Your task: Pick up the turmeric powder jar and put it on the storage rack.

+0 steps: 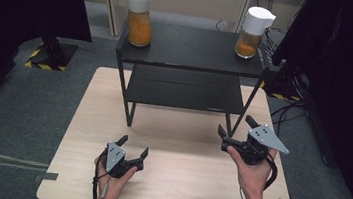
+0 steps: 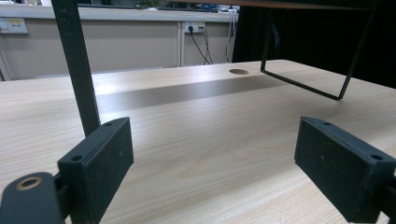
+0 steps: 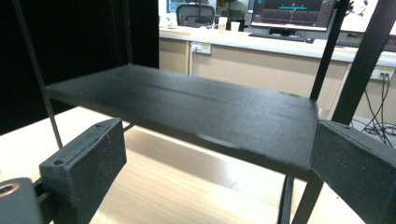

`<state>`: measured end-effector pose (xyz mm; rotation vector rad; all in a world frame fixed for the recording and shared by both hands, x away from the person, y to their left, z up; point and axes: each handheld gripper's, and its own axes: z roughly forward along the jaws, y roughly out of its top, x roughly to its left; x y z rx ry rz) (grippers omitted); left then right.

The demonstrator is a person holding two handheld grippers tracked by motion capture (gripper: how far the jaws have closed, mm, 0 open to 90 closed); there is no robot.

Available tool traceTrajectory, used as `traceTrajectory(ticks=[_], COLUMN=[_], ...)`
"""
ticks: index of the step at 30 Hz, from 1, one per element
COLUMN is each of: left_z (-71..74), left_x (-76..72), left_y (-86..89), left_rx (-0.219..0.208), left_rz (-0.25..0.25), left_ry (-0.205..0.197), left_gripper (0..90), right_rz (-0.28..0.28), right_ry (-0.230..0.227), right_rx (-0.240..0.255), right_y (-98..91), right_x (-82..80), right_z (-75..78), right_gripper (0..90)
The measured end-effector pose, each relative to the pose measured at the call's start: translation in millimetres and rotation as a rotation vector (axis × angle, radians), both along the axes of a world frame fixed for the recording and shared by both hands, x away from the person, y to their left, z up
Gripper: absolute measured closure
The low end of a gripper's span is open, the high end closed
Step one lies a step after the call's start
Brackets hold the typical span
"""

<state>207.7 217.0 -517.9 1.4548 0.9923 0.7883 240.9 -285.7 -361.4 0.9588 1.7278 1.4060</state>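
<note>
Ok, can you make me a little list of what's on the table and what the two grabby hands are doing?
table: pale wooden tabletop
rack: black two-level metal shelf standing on the table's far half
left jar: glass jar with white lid and orange filling, top level, left corner
right jar: glass jug with white spouted lid and orange filling, top level, right corner
left gripper: jaws open, holding nothing, low over the table
right gripper: jaws open, holding nothing, near the rack's front right leg

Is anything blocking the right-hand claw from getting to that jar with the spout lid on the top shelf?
Nothing visible blocks it. The right gripper is open beside the rack's front right leg; the spouted jar stands on the top shelf, open from above.
</note>
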Motion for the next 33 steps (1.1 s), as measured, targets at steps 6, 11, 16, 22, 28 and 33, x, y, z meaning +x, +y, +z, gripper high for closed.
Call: traceTrajectory(ticks=[6, 11, 16, 22, 28, 33], left_z=[-0.2, -0.2, -0.2, -0.2, -0.3, -0.4], left_x=[0.0, -0.1, -0.2, -0.2, -0.2, -0.4], left_y=[0.3, 0.0, -0.1, -0.1, -0.2, -0.3], left_rx=[-0.002, -0.001, -0.001, -0.001, -0.001, 0.0], left_rz=[0.0, 0.0, 0.001, 0.002, 0.002, 0.002], left_ry=[-0.001, -0.001, -0.001, -0.001, -0.001, -0.002], left_gripper=[11.1, 11.1, 11.1, 11.1, 11.1, 11.1], right_rz=[0.009, 0.003, 0.0, -0.001, -0.004, 0.0], right_ry=[0.019, 0.04, 0.06, 0.089, 0.114, 0.137], right_rx=[0.005, 0.013, 0.018, 0.024, 0.027, 0.028], right_y=[-1.4, -5.6, -10.4, -15.3, -19.4, -20.5], right_x=[-2.9, -7.1, -11.1, -15.4, -21.0, -24.5], right_z=[-16.5, -28.9, -40.9, -56.9, -72.6, -83.8], right_gripper=[3.8, 3.8, 3.8, 3.8, 3.8, 3.8])
